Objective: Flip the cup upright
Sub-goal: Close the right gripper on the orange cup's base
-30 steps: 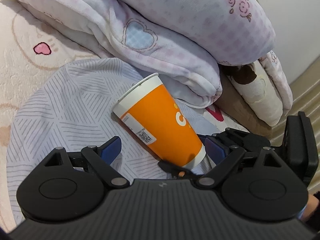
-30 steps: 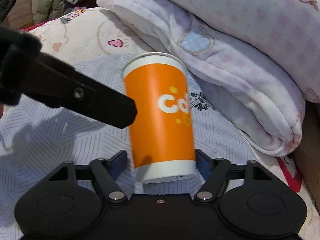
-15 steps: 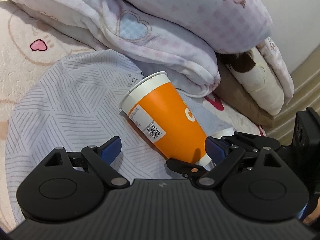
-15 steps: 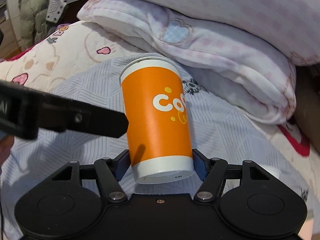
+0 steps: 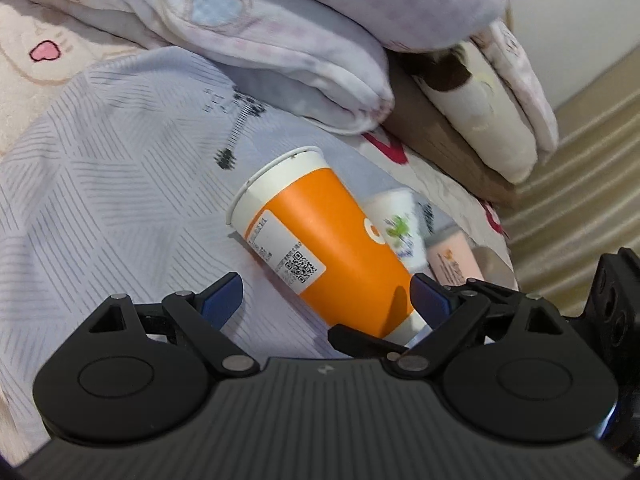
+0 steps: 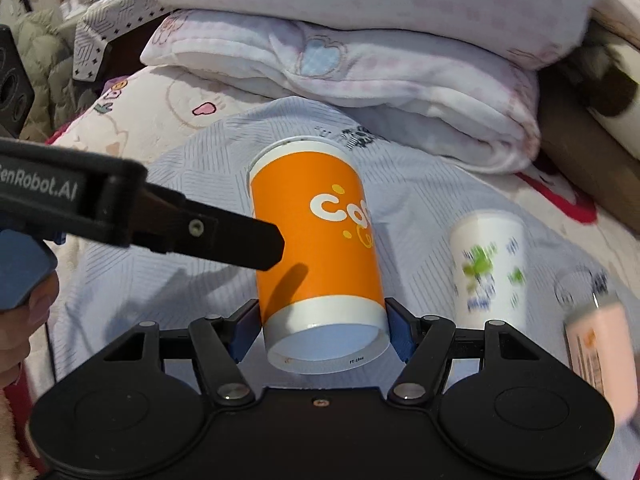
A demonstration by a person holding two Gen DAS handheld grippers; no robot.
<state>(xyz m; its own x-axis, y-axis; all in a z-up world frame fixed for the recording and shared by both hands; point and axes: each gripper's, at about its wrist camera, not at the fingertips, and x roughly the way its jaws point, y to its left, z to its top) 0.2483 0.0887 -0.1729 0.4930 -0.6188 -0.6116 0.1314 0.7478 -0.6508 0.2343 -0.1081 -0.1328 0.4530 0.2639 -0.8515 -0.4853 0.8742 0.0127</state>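
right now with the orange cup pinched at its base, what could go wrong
The right gripper pinches only the bottom band of the orange cup, so thin paper may crush or slip as it tips. The white cup and pink cup stand close on the right; a swing could knock them. The striped cloth looks soft, so the cup may topple once set down.

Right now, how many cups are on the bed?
3. The orange cup is gripped at its base by the right gripper. The white cup stands right of it. A blurred pink cup sits at the far right edge; others may be hidden.
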